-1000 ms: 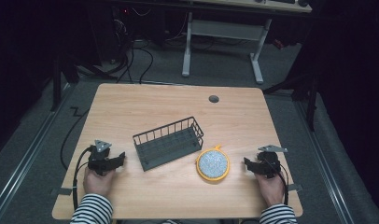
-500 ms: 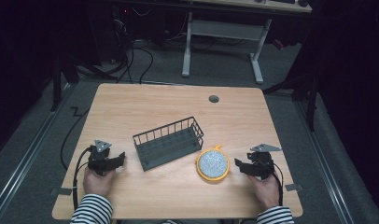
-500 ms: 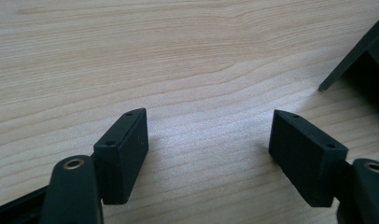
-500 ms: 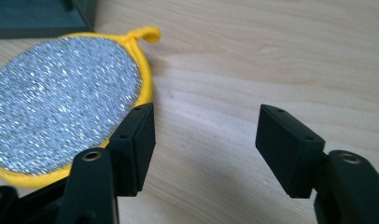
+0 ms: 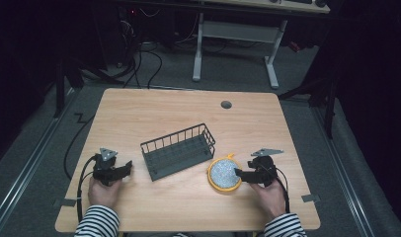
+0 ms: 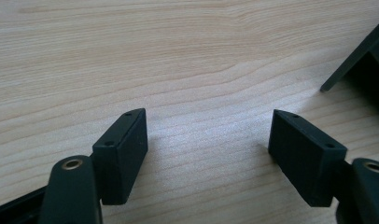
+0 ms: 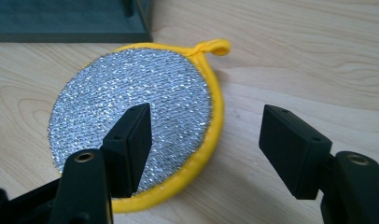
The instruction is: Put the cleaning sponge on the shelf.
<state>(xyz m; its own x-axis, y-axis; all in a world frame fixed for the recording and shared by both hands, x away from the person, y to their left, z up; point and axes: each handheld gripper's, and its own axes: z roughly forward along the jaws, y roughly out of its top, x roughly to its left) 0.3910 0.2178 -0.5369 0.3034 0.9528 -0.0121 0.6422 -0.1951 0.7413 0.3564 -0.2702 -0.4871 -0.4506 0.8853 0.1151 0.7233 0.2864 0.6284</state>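
My left gripper [image 5: 125,167] sits at about eight o'clock on the table [image 5: 139,113], jaws spread wide with nothing but bare wood between them; a corner of the wire basket [image 5: 179,153] lies just beyond, at two o'clock in the left gripper view. The basket stands near the table's centre. At its four o'clock lies the round scrubbing pad [image 5: 224,174], silver-faced with a yellow rim, flat on the wood and just beside the basket.

My right gripper [image 5: 239,174] reaches over the pad's three o'clock edge, jaws spread, one above the silver face, the other off the rim over the wood.

The risk, as I judge it: the pad lies flat, so closing here may only scrape the rim and push it against the basket, or pinch just the soft edge and let it flop.

I count one basket, one pad, two grippers, and one grommet hole [image 5: 226,104] at the table's one o'clock.
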